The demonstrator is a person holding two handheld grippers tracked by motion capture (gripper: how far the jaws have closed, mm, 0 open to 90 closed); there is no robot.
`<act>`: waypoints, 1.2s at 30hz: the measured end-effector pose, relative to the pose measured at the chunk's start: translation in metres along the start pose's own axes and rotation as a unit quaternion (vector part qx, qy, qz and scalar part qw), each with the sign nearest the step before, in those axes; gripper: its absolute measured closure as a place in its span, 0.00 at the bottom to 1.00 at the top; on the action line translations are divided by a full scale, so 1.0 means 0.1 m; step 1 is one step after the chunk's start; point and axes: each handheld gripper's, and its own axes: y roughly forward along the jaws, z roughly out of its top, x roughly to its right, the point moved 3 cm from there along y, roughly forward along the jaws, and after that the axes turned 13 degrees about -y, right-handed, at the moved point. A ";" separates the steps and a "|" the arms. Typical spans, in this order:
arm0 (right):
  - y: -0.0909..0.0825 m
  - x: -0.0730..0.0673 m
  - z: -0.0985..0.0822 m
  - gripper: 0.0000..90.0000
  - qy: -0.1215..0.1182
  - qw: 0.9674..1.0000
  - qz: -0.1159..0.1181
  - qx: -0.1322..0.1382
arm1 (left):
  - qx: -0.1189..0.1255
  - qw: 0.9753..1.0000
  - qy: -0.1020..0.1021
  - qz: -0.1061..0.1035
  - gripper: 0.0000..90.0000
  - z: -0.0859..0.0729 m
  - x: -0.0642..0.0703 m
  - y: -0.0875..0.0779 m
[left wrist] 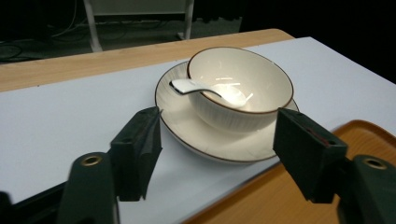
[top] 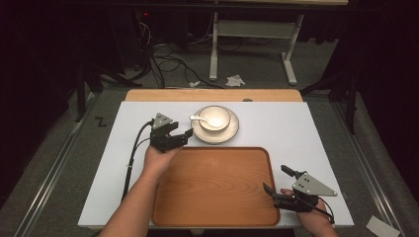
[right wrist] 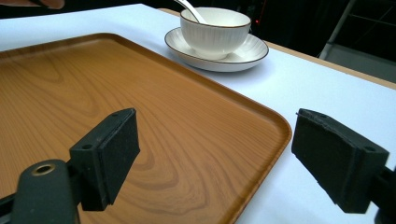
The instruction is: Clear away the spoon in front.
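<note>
One spoon [left wrist: 205, 89] in bowl [left wrist: 243, 86] | bowl on saucer [left wrist: 187, 126] | tray [top: 212, 185] bare

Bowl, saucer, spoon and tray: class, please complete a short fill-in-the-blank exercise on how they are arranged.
1. The white bowl stands on a ____.
2. A white ____ rests inside the bowl.
3. The wooden tray holds ____.
4. The left gripper has its jaws ____, beside the saucer.

Missing words: saucer; spoon; nothing; open
</note>
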 end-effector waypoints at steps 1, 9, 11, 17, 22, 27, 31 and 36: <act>0.00 0.00 0.00 0.18 0.000 1.000 0.000 0.001 | 0.001 1.000 -0.003 -0.001 0.45 0.02 -0.01 0.02; 0.00 0.01 0.00 0.18 -0.001 1.000 0.001 0.004 | -0.012 1.000 -0.005 0.019 0.72 0.19 -0.02 0.21; 0.00 0.01 0.00 0.18 -0.002 1.000 0.001 0.004 | -0.013 1.000 -0.007 0.027 0.78 0.24 -0.03 0.26; 0.00 0.00 0.00 0.18 -0.002 1.000 0.001 0.004 | -0.014 0.999 -0.030 0.024 0.90 0.33 -0.06 0.42; 0.00 0.01 0.00 0.18 -0.004 1.000 0.003 0.004 | -0.008 0.999 -0.042 0.031 1.00 0.41 -0.09 0.59; -0.01 0.00 0.00 0.18 0.007 1.000 0.003 0.004 | -0.001 0.998 -0.034 0.044 1.00 0.46 -0.09 0.73; -0.01 0.00 0.00 0.18 0.006 1.000 0.005 0.005 | 0.007 0.998 -0.033 0.052 1.00 0.48 -0.10 0.81; 0.00 0.00 0.00 0.18 -0.002 1.000 0.009 0.010 | 0.009 0.997 -0.027 0.070 1.00 0.53 -0.14 0.90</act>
